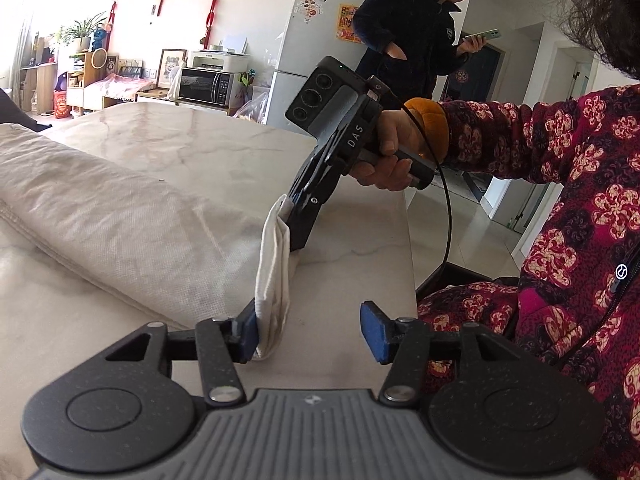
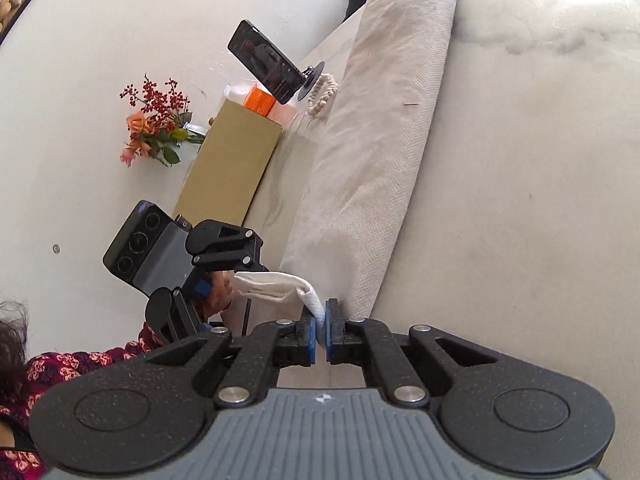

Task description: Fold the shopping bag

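Cream non-woven fabric shopping bag lying folded lengthwise on the pale marble-patterned table. Right gripper is pinching the bag's white fabric handle at the bag's near end; left gripper, jaws parted, is touching that handle with one pad only

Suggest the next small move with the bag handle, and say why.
Probably draw the handle with the right gripper over onto the folded bag. Its jaws pinch the handle; the left gripper is open, one pad just touching the handle, so nothing holds it back.
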A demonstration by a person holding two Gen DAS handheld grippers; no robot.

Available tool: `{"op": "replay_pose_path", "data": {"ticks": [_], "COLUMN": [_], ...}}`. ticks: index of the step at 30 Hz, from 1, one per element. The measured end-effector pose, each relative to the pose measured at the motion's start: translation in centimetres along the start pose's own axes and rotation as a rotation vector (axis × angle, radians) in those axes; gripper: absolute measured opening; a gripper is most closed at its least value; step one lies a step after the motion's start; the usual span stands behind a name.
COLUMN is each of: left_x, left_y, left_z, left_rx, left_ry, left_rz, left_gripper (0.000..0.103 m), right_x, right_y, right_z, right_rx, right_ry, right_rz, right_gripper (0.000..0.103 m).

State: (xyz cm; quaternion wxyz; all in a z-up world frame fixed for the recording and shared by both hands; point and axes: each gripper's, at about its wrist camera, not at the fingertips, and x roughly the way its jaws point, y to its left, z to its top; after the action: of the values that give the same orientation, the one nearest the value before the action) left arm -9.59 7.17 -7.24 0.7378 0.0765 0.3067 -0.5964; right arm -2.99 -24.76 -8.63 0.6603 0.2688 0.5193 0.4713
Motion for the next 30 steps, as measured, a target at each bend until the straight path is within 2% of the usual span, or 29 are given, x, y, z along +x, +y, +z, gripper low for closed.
{"op": "replay_pose_path", "data": {"ticks": [2, 3, 4, 5, 8, 10, 12, 14, 16, 18, 21, 24, 26, 30], "left_x": [-0.1, -0.2, -0.3, -0.4, -0.5, -0.5, -0.5, -0.5, -0.5, -0.5, -0.5, -0.2, -0.1, 0.0], "left_y": [0.8, 1.5, 2.2, 3.0, 5.6, 6.8, 7.9, 8.5, 8.9, 9.1, 9.3, 9.4, 9.4, 9.6], "left_z": [0.1, 0.1, 0.1, 0.1, -0.6, -1.0, -1.3, -1.2, -1.0, -0.7, -0.6, -0.6, -0.8, -1.0], "left_rx": [-0.061, -0.121, -0.182, -0.247, -0.469, -0.584, -0.677, -0.718, -0.743, -0.754, -0.765, -0.774, -0.779, -0.782], "left_ry": [-0.004, -0.004, -0.004, -0.006, -0.029, -0.036, -0.038, -0.03, -0.02, -0.012, -0.008, -0.004, -0.001, -0.001], "left_rz": [0.015, 0.019, 0.023, 0.023, -0.035, -0.074, -0.111, -0.131, -0.14, -0.143, -0.147, -0.146, -0.145, -0.147], "left_gripper": [0.03, 0.023, 0.012, 0.007, 0.006, 0.006, 0.005, 0.004, 0.004, 0.004, 0.004, 0.004, 0.004, 0.004], "right_x": [-0.3, -0.5, -0.6, -0.8, -1.0, -1.2, -1.3, -1.4, -1.7, -1.9, -1.7, -0.2, 1.2, 3.5], "right_y": [-0.1, -0.1, -0.1, -0.2, 0.2, 1.1, 3.2, 5.2, 6.9, 8.7, 10.7, 12.2, 12.9, 13.0], "right_z": [-0.2, -0.4, -0.4, -0.5, -1.1, -1.7, -2.3, -3.0, -3.9, -5.1, -6.4, -7.5, -8.0, -8.2], "right_rx": [0.018, 0.022, 0.026, 0.029, 0.001, -0.068, -0.225, -0.368, -0.494, -0.653, -0.831, -1.011, -1.113, -1.187], "right_ry": [-0.012, -0.021, -0.031, -0.04, -0.071, -0.096, -0.123, -0.157, -0.199, -0.234, -0.255, -0.212, -0.162, -0.122], "right_rz": [-0.006, -0.008, -0.011, -0.015, -0.041, -0.078, -0.164, -0.251, -0.337, -0.412, -0.43, -0.432, -0.458, -0.551], "right_gripper": [0.002, 0.002, 0.002, 0.002, 0.004, 0.008, 0.015, 0.021, 0.039, 0.042, 0.04, 0.022, 0.018, 0.014]}}
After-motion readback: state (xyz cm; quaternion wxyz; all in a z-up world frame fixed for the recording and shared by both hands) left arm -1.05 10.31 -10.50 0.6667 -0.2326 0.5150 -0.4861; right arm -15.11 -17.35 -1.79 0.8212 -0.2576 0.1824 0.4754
